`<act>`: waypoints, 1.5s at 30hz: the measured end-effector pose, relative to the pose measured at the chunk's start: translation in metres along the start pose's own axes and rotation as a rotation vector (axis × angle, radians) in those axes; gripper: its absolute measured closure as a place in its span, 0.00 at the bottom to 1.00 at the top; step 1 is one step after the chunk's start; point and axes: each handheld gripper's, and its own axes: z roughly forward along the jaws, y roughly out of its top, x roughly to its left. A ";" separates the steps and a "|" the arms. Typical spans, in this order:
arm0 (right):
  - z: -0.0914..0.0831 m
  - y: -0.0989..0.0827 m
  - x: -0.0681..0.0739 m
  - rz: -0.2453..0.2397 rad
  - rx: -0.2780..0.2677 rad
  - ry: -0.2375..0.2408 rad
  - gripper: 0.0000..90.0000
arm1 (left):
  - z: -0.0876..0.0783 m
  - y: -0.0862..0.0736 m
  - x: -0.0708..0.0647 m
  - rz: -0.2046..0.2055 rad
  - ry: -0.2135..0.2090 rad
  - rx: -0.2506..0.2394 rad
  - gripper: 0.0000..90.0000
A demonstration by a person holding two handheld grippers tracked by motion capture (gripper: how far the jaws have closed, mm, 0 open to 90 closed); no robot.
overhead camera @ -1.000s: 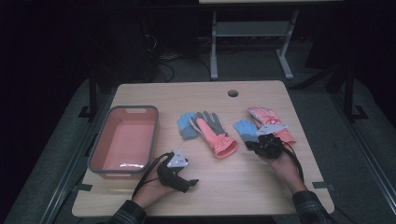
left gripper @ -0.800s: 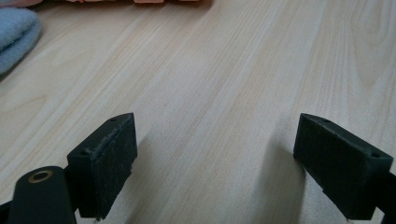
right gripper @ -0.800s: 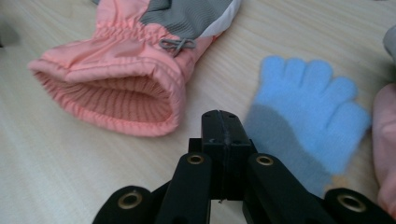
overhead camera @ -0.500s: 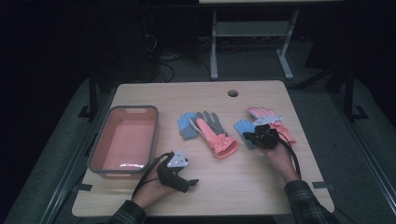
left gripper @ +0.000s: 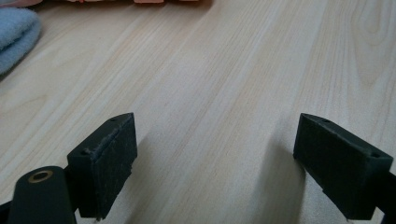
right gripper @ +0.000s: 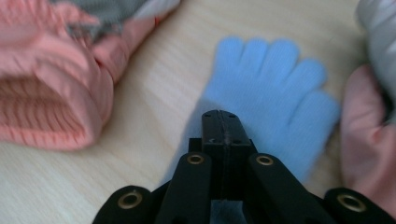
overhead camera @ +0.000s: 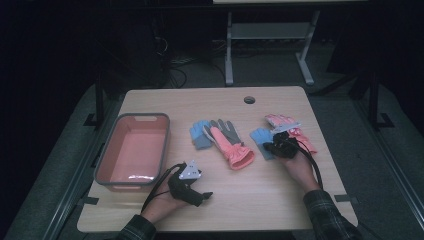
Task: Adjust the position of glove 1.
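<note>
Your right gripper (overhead camera: 274, 146) has slid left across the table (overhead camera: 280, 200) since the earlier frames, off the pink glove at the right (overhead camera: 300, 137) and onto the blue glove (overhead camera: 260, 136) beside it. In the right gripper view its jaws are pressed together, tips low over the blue glove's (right gripper: 275, 93) palm, w/ nothing visible between the pads; can't tell if they pinch any fabric. That glove lies flat, fingers spread, between the pink/grey glove pair (overhead camera: 227, 142) at table centre & the pink glove.

Your left gripper (overhead camera: 200, 196) hasn't shifted: it rests near the front edge, just right of the red bin (overhead camera: 132, 150), jaws wide apart over bare wood in the left gripper view (left gripper: 215, 154), holding nothing.
</note>
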 end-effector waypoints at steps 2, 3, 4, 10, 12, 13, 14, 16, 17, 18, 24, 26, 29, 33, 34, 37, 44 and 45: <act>0.002 -0.002 0.000 0.000 0.007 0.005 1.00 | 0.000 0.000 0.000 0.001 -0.002 0.000 0.14; 0.001 -0.001 0.001 0.004 0.014 0.008 1.00 | -0.001 0.000 0.001 0.006 -0.003 0.005 0.14; 0.001 -0.002 0.001 0.000 0.017 0.011 1.00 | -0.001 -0.001 0.001 0.000 -0.004 -0.003 0.14; -0.007 -0.008 0.006 0.004 0.031 0.024 1.00 | -0.001 -0.001 0.001 0.001 -0.003 0.001 0.14; -0.009 -0.011 0.008 0.000 0.033 0.033 1.00 | -0.001 -0.001 0.001 0.000 -0.003 -0.001 0.14; -0.011 -0.012 0.010 0.004 0.041 0.036 1.00 | -0.001 -0.001 0.001 0.000 -0.003 -0.002 0.14; -0.013 -0.014 0.012 -0.002 0.045 0.035 1.00 | -0.001 -0.001 0.001 -0.004 -0.003 -0.006 0.14; -0.015 -0.016 0.015 -0.010 0.043 0.042 1.00 | -0.001 -0.001 0.001 0.000 -0.002 -0.003 0.14; -0.017 -0.017 0.017 -0.004 0.050 0.047 1.00 | -0.001 -0.001 0.001 0.000 -0.002 -0.003 0.14; -0.018 -0.018 0.019 -0.010 0.054 0.046 1.00 | -0.001 -0.001 0.001 0.000 -0.002 -0.003 0.14; -0.024 -0.024 0.027 -0.020 0.060 0.060 1.00 | -0.001 -0.001 0.001 0.000 -0.002 -0.003 0.14; -0.026 -0.026 0.028 -0.018 0.061 0.067 1.00 | -0.001 -0.001 0.001 0.001 -0.001 -0.003 0.14; -0.029 -0.028 0.032 -0.018 0.062 0.076 1.00 | -0.001 -0.001 0.001 0.001 -0.001 -0.004 0.14; -0.035 -0.031 0.035 -0.032 0.055 0.080 1.00 | -0.001 -0.001 0.001 0.000 -0.001 -0.007 0.14; -0.038 -0.032 0.035 -0.037 0.051 0.076 1.00 | -0.001 -0.001 0.001 0.000 -0.001 -0.007 0.14; -0.048 -0.036 0.033 -0.026 0.040 0.065 1.00 | -0.001 -0.001 0.001 0.000 -0.001 -0.007 0.14; -0.057 -0.048 0.028 -0.004 0.050 0.072 1.00 | -0.001 -0.001 0.001 0.000 0.000 -0.007 0.14; -0.057 -0.049 0.028 -0.011 0.049 0.075 1.00 | -0.001 -0.001 0.001 0.000 -0.001 -0.007 0.14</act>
